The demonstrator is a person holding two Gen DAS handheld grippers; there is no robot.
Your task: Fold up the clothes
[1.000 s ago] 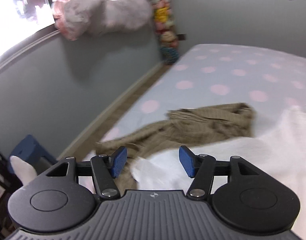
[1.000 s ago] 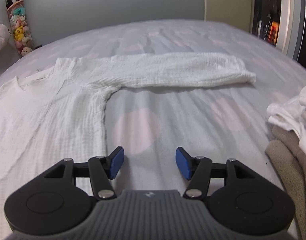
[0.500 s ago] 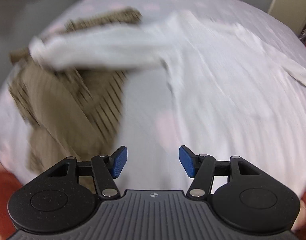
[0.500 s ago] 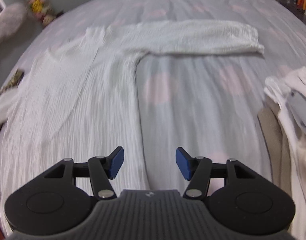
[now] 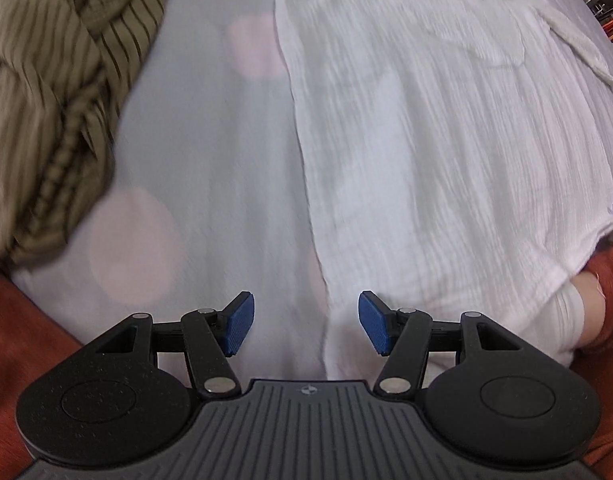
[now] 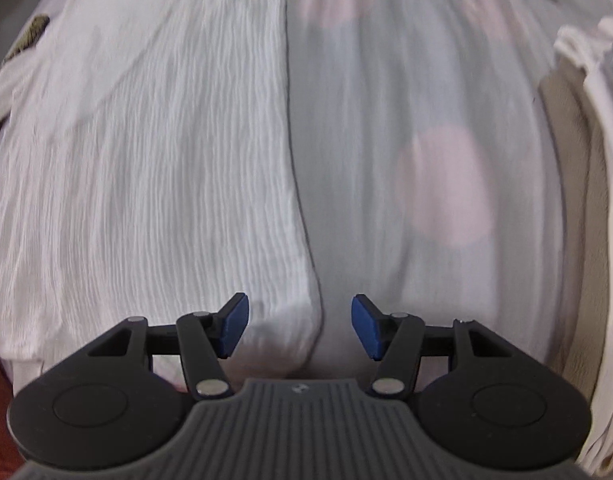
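Across the pale bedsheet (image 5: 210, 152) with its pink dots, the white crinkled shirt (image 5: 446, 140) lies spread flat, its near hem at the bed's near edge. From the left wrist view, the left gripper (image 5: 305, 326) hovers with jaws spread wide and nothing between them, straddling the shirt's left side edge. Only this view shows the olive striped garment (image 5: 54, 92) bunched at far left on the sheet, apart from the shirt, and orange-red fabric at both near corners. From the right wrist view, the right gripper (image 6: 299, 326) is likewise released, over the shirt's (image 6: 146, 152) right near corner. Only here a pile of white and beige clothes (image 6: 586, 184) appears along the right. No readable writing shows.
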